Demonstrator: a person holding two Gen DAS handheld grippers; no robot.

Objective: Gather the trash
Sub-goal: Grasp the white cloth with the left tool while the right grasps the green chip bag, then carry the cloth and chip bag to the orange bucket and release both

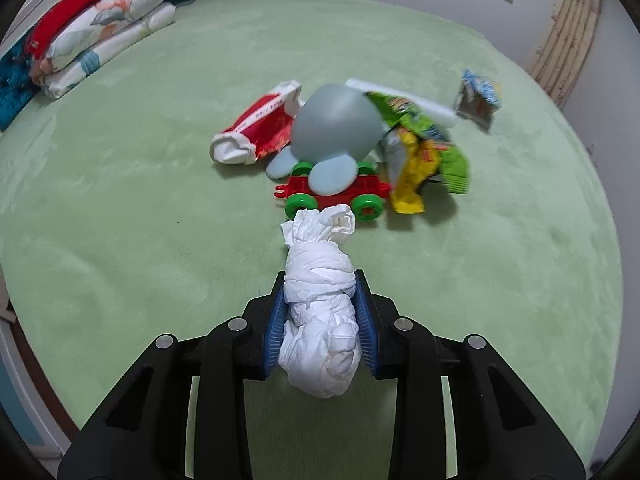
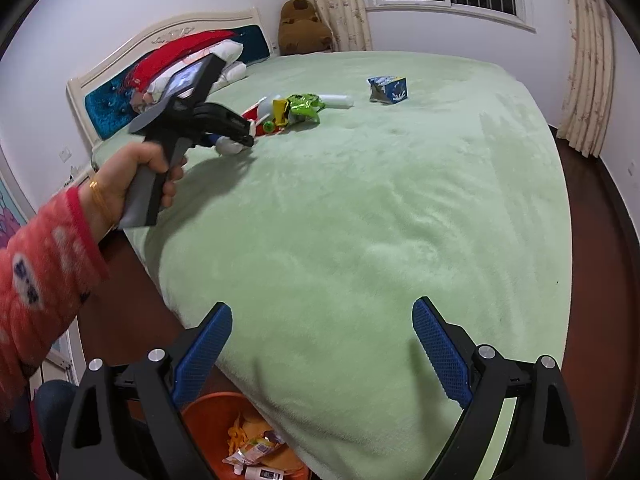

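Note:
My left gripper (image 1: 320,276) is shut on a crumpled white tissue wad (image 1: 320,320), held just above the green bed cover (image 1: 140,208); the right wrist view shows this gripper (image 2: 240,138) in a person's hand. Just beyond it lies a pile: a red-and-white packet (image 1: 256,128), green and yellow snack wrappers (image 1: 420,148), a white tube (image 1: 404,100) and a blue-and-white carton (image 1: 478,98) further right. My right gripper (image 2: 322,306) stands open with nothing between its fingers, over the near corner of the bed. Below it sits an orange bin (image 2: 216,412) holding wrappers.
A red toy wagon with green wheels (image 1: 332,196) and a blue-grey rubbery toy (image 1: 334,120) lie among the trash. Folded pillows (image 1: 104,40) are stacked by the headboard (image 2: 120,92). A brown plush bear (image 2: 302,26) sits in the far corner. Dark wooden floor (image 2: 592,280) runs beside the bed.

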